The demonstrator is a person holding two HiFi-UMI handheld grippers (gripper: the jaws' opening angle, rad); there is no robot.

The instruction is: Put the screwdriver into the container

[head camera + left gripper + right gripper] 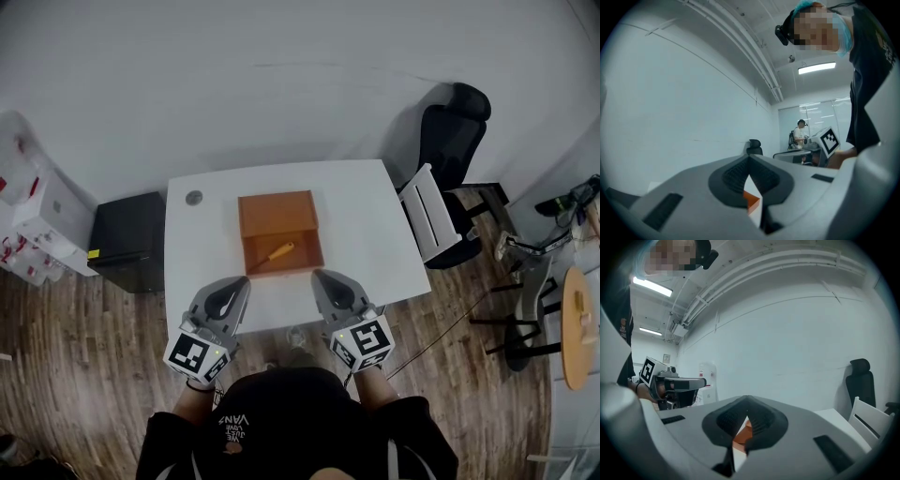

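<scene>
An orange-brown box, the container [277, 212], stands open in the middle of the white table [361, 225]. The screwdriver [273, 253], with a yellow-orange handle, lies slanted inside its near half. My left gripper [244, 281] and right gripper [319, 275] hover level at the table's near edge, just short of the box, one on each side. Both are shut with nothing between the jaws. In the left gripper view the left gripper [749, 159] shows a sliver of the container [751, 200] below its touching pads. The right gripper [746, 402] shows the container [740, 436] the same way.
A grey round cap [194, 198] sits in the table's far left corner. A black cabinet [127, 239] stands left of the table; a white chair [429, 220] and a black office chair [452, 131] stand to its right. Another person [800, 133] stands far off.
</scene>
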